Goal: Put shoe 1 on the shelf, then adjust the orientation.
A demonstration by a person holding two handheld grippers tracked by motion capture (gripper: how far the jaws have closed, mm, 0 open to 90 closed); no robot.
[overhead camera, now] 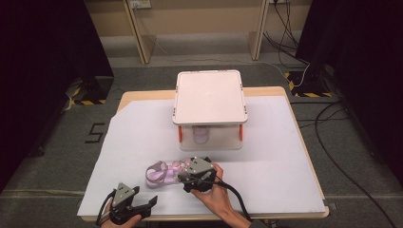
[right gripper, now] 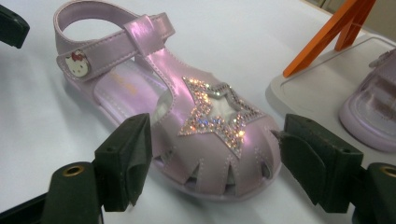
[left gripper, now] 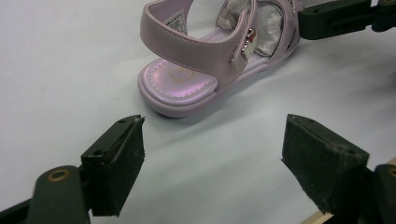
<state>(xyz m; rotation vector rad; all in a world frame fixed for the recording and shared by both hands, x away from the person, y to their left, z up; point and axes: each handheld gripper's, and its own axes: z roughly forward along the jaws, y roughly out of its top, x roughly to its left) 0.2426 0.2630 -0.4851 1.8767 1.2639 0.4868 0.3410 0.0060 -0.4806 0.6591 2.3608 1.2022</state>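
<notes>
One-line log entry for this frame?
right gripper: open, straddling toe of pink star-studded child's sandal | left gripper: open, idle | second sandal: on white shelf

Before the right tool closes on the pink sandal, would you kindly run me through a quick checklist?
1. Right tool open around the sandal toe: ok.
2. Pads touching the toe: cannot tell; they look close on both sides.
3. Left tool open and clear of the heel: ok.
4. Sandal flat on the white sheet: ok.
5. Second sandal already in the box on the lower level: ok.
6. Room beside it on that level: cannot tell.
</notes>
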